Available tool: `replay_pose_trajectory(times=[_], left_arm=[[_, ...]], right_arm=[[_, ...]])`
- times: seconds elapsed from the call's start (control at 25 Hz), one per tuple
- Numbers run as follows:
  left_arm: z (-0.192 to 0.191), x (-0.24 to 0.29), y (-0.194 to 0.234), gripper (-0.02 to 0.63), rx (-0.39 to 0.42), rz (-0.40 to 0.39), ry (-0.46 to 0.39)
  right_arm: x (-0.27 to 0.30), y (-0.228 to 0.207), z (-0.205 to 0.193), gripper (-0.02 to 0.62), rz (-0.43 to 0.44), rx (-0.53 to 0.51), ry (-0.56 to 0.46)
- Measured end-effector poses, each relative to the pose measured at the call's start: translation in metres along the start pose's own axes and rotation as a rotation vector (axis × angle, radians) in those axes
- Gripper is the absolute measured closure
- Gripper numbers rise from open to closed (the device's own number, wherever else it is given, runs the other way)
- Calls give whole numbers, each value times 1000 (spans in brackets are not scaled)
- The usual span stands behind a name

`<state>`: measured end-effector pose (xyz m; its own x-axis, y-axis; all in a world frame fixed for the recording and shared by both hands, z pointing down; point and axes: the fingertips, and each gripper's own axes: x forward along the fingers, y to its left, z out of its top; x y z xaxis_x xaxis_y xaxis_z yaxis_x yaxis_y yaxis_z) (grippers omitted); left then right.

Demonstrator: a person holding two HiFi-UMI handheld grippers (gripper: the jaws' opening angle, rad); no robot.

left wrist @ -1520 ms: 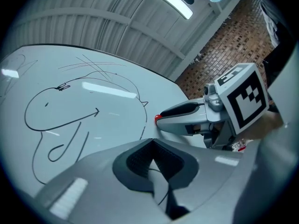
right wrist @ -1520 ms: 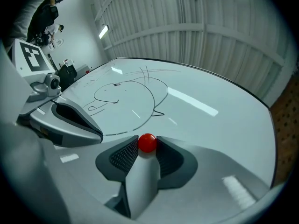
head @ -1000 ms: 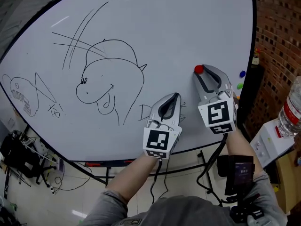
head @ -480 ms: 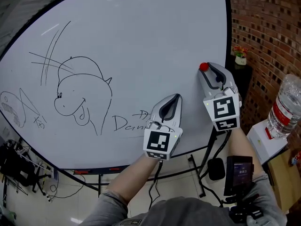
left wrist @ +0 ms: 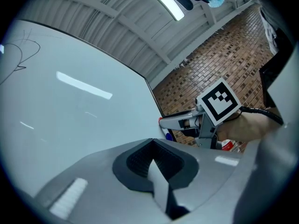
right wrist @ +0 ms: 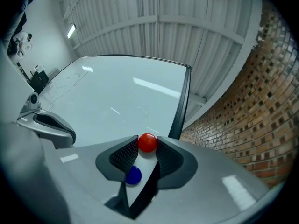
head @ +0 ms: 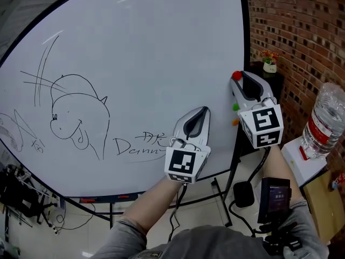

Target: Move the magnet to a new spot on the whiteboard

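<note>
Brick wall (head: 302, 36) fills the right side behind a large whiteboard (head: 151, 47), which carries a marker drawing of a cartoon creature (head: 75, 117) and some handwriting (head: 137, 144) low down. The right tool (head: 241, 77) points up at the board's right edge with its jaws part-way apart and clamped on a round red magnet (right wrist: 147, 142), pinched between the very tips of the ribbed pads. Whether the magnet touches the board surface cannot be told. Lower in the same gap a blue magnet (right wrist: 133, 175) shows, not gripped. A green magnet (head: 235, 106) and an orange magnet (head: 235, 121) sit on the board edge just below the right tool. The left tool (head: 204, 109) is raised in front of the lower board, near the handwriting, with its jaws together and nothing between them. A plastic water bottle (head: 321, 125) stands at the far right, well apart from the board, and a small potted plant (head: 269, 63) sits by the wall.
</note>
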<state>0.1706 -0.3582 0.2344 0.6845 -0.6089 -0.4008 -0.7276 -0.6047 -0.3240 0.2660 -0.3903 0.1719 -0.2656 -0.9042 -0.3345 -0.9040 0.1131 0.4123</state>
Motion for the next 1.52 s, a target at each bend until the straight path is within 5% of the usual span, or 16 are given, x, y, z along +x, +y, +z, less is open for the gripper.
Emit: replay_pose_trajectory(times=[0.32, 1.52], left_arm=[[-2, 7, -5, 604, -1, 1, 6], [-7, -35, 4, 604, -22, 83, 65]], right_arm=[[-1, -8, -6, 465, 46, 102, -29], [-34, 20, -23, 492, 5, 105, -7]])
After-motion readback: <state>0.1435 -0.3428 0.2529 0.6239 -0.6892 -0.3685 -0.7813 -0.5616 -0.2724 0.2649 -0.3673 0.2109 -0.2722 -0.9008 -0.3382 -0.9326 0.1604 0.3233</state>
